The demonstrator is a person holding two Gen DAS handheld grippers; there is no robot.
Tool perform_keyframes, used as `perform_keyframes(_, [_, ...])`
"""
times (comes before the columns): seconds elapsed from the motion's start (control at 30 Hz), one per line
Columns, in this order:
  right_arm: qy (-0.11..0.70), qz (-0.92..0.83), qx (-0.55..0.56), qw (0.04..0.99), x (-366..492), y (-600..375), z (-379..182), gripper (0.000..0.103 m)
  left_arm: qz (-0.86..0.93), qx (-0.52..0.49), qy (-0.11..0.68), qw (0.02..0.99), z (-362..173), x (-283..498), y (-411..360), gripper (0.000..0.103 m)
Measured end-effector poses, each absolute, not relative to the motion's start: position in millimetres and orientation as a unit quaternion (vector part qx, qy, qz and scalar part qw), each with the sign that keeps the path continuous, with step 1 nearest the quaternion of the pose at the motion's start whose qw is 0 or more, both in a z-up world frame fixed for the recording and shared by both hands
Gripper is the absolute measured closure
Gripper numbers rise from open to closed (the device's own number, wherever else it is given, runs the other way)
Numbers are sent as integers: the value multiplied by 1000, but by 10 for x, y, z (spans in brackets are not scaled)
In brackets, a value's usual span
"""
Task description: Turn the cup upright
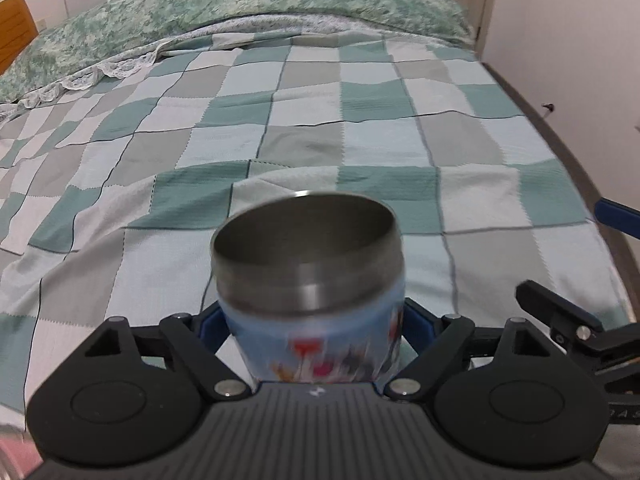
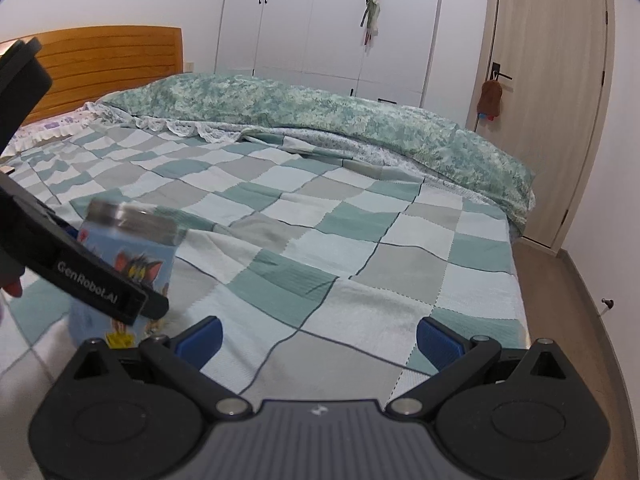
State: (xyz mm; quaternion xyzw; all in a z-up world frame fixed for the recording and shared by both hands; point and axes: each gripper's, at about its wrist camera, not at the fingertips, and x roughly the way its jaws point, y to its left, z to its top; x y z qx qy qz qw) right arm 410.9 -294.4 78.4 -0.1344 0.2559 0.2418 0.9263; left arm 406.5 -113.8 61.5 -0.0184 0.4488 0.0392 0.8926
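Observation:
The cup [image 1: 312, 312] is light blue with cartoon prints and a steel rim and lining. In the left wrist view it sits between my left gripper's [image 1: 316, 332] blue fingers, which are shut on its lower body; its open mouth faces up and slightly forward, and it is blurred. In the right wrist view the cup [image 2: 128, 264] stands at the far left, held by the left gripper's black body [image 2: 80, 276], just above or on the checkered bedspread [image 2: 320, 240]. My right gripper [image 2: 318, 340] is open and empty, to the right of the cup.
A rolled green floral duvet [image 2: 320, 116] lies along the far side of the bed. A wooden headboard [image 2: 104, 64] is at the left, white wardrobes [image 2: 328, 24] and a door [image 2: 548, 100] behind. The bed's right edge [image 2: 516, 280] drops to a wood floor.

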Motion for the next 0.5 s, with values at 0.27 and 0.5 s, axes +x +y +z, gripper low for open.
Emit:
perform_keyframes(0.27, [249, 227, -147, 930, 3362, -2958, 1130, 0, 3, -26, 430, 902, 956, 3330, -1176, 17])
perform_keyframes(0.5, [252, 215, -154, 931, 2599, -2979, 1311, 0, -25, -23, 426, 904, 1182, 2510, -1082, 17])
